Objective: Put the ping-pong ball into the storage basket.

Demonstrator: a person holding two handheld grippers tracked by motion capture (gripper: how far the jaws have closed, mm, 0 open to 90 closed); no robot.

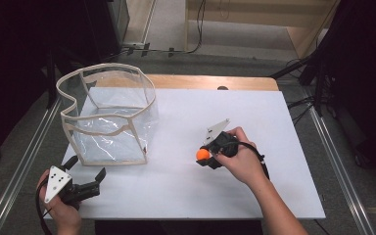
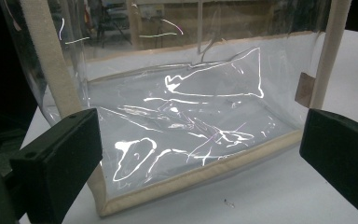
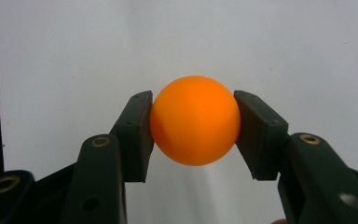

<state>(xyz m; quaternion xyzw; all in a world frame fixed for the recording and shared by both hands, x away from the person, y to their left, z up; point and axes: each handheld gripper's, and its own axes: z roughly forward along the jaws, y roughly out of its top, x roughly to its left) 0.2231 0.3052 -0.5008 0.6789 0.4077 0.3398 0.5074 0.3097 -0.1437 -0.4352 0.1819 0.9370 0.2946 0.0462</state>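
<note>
The right tool (image 3: 194, 135) grips the orange ball (image 3: 195, 120) between both pads, probably just above the white table (image 1: 274, 147). The left tool (image 1: 85, 178) stands open, near the clear bag (image 1: 110, 117).

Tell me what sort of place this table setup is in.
Probably a lab or workshop set up for recording handling trials. A white board covers the wooden table, cables trail over the floor behind it, and a person holds the left gripper and right gripper carrying cameras.
</note>
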